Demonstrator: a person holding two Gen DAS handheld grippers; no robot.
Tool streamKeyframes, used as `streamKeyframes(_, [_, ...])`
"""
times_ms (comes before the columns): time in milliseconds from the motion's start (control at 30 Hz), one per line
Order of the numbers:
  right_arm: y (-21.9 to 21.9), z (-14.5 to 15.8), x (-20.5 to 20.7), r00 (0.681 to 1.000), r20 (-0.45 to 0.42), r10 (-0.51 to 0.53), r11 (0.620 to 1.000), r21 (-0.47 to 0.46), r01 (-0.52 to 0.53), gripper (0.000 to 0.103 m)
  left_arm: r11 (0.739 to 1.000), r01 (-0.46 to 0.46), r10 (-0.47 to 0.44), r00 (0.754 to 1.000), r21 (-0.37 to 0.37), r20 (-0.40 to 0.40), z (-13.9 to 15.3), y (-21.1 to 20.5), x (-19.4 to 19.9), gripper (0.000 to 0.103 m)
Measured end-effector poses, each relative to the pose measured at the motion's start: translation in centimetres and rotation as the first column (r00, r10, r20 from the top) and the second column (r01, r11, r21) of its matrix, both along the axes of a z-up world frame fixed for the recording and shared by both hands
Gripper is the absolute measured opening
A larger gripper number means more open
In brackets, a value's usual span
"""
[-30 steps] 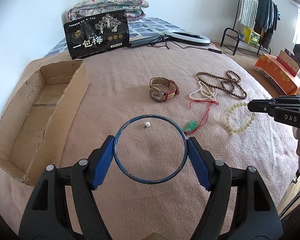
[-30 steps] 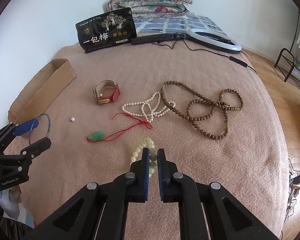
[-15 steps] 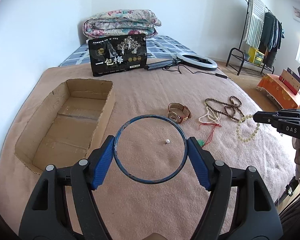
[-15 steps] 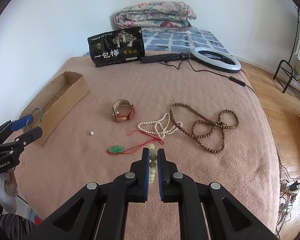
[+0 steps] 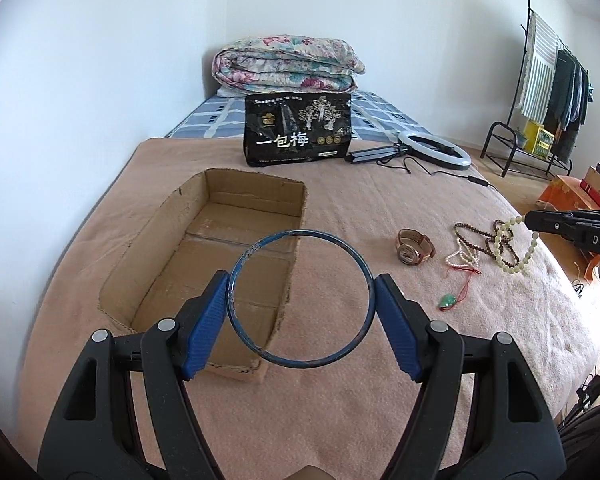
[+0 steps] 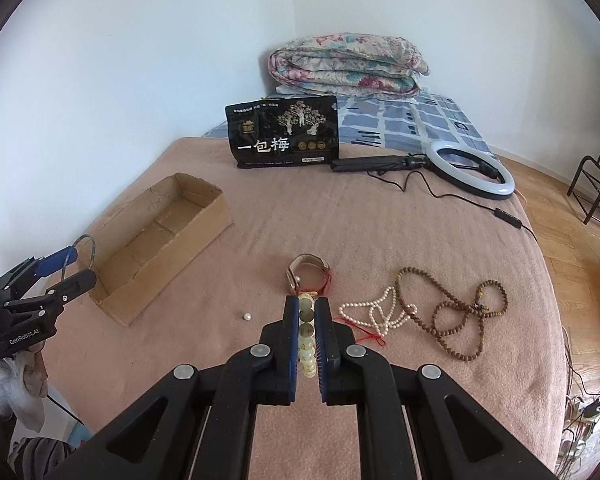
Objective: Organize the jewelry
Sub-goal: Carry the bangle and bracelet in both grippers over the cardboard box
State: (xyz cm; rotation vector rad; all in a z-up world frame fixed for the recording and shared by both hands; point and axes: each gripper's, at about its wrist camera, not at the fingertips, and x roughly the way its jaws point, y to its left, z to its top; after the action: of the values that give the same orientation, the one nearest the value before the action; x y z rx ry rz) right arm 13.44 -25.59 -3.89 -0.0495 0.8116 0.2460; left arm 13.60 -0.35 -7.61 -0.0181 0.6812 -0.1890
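Blue bangle (image 5: 301, 299) up in the air, pinched across its widest span by the left gripper (image 5: 301, 312), one blue pad on each side of the ring, and it sits above the near end of the cardboard box (image 5: 172, 240). That hoop looks thin, stiff and light; held only at two opposite points of a rounded edge, it could pivot or pop out if the squeeze eases (a slim round rim gives the pads very little to bite). Best hold is just this, straight across the diameter.

Over to the pale bead bracelet (image 5: 514, 246): the right gripper (image 6: 307, 334) is clenched on one stretch of it, and the rest of the loop dangles free below the tips, clear of the blanket. Limp, swingy, beads smooth and probably slick, so gripping a couple of beads square between the pads is the safe choice.

Lying on the pink blanket (image 6: 340, 220): a watch (image 6: 309, 277), a white pearl strand (image 6: 374, 311) touching a brown bead necklace (image 6: 456, 312), a green pendant on red cord (image 5: 456, 290), one loose pearl (image 6: 246, 316). The box looks bare inside, so by my reckoning both pieces are headed there
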Motion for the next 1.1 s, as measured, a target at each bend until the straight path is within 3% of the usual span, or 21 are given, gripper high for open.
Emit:
streamKeyframes(533, [10.1,0.3,6.6,0.989,0.02,0.148,0.989,0.012,-0.148,0.005,0.993,-0.121,0.121,0.993,0.014,-0.013,-1.1,7.0,2.6,0.074])
streamKeyframes(1100, [19.3,-1.8,12.5,0.964,-0.003,0.265,0.963,0.053,-0.265,0.005,0.989,-0.146,0.146,0.988,0.006,-0.055,-3.3,9.0,5.3,0.074])
